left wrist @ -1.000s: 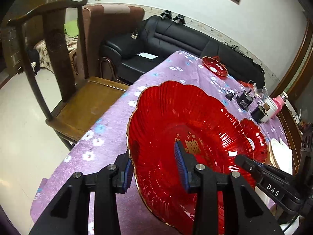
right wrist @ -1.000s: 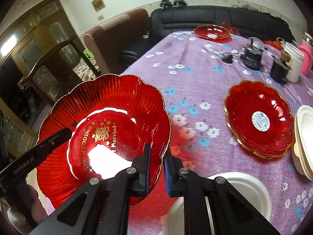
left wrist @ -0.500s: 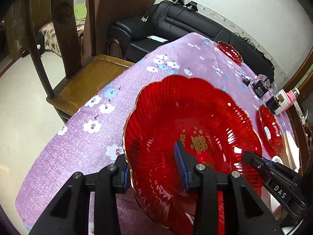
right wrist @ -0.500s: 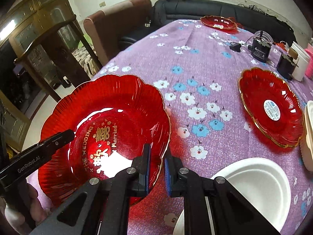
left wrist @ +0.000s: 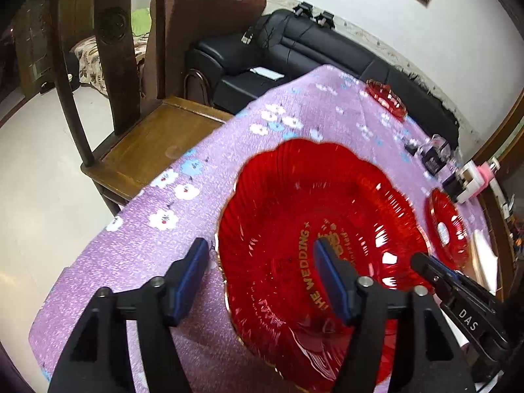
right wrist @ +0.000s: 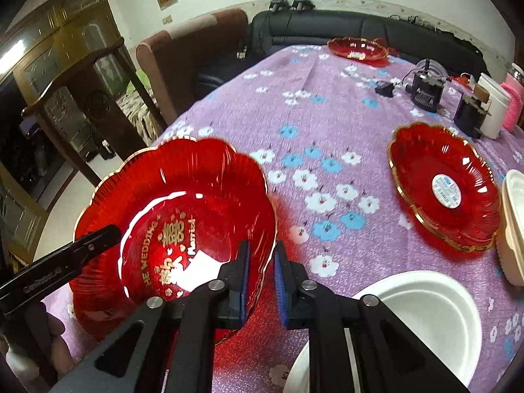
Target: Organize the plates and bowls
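A large red scalloped wedding plate point(left wrist: 314, 229) point(right wrist: 177, 216) sits low over the purple flowered tablecloth point(right wrist: 311, 124). My left gripper point(left wrist: 262, 275) is open, its jaws straddling the plate's near rim, one finger inside the plate. My right gripper point(right wrist: 260, 278) has its jaws slightly apart around the plate's rim, with a visible gap. A smaller red plate point(right wrist: 442, 186) point(left wrist: 447, 229) lies to the right. A third red plate point(right wrist: 357, 47) point(left wrist: 386, 98) sits at the table's far end. A white bowl point(right wrist: 422, 314) is under my right gripper.
A cream dish point(right wrist: 514, 226) lies at the right edge. Black chargers point(right wrist: 425, 91), a white cup point(right wrist: 493, 111) and a pink item point(right wrist: 514, 104) stand far right. A wooden chair point(left wrist: 137, 124) stands left of the table, a black sofa point(left wrist: 294, 52) behind.
Both grippers lowered the plate toward the tablecloth. My right gripper's jaws, clamped on the rim before, have parted a little. The left jaws stayed wide.
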Available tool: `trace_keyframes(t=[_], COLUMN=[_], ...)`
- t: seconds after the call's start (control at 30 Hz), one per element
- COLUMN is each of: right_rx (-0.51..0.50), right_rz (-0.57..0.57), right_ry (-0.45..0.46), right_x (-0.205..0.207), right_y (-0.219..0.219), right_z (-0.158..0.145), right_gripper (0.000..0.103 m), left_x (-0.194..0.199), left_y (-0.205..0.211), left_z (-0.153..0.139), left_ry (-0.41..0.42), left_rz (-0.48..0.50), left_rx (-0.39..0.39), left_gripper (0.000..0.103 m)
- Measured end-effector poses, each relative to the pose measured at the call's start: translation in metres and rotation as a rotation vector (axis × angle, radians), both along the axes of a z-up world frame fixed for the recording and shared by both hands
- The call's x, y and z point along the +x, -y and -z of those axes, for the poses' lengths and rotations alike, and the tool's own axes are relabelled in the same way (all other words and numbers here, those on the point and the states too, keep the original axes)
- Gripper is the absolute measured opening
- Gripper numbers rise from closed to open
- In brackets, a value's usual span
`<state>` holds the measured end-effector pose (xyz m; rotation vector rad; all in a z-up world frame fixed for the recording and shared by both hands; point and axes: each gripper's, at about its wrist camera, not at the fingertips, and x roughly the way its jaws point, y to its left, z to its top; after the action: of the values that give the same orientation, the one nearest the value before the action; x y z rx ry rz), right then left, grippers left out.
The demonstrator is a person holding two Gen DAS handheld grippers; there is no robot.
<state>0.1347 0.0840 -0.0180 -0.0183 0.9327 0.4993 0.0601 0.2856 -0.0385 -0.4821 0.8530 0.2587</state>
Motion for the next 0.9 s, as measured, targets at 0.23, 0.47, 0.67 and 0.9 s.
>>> trace_keyframes(t=[0.23, 0.47, 0.67, 0.9], right_rx=[0.042, 0.063, 0.062, 0.086], right_rz=[0.027, 0.035, 0.032, 0.052], right_ry=[0.06, 0.13, 0.168, 0.203], right_x=[-0.01, -0.032, -0.056, -0.085], right_y=[0.013, 0.028, 0.04, 0.066], right_z=[-0.025, -0.047, -0.054, -0.061], right_gripper=[0.036, 0.043, 0.047, 0.05], left_x=[-0.02, -0.049, -0.074, -0.102], left_y=[-0.011, -0.004, 0.025, 0.069], left_z=[-0.017, -0.033, -0.053, -0.076], left_ry=[0.043, 0.088, 0.156, 0.249], left_rz=[-0.047, -0.095, -0.091, -0.063], left_rx=[-0.039, -0.024, 0.056, 0.171], left_gripper=[0.073, 0.075, 0.075, 0.086])
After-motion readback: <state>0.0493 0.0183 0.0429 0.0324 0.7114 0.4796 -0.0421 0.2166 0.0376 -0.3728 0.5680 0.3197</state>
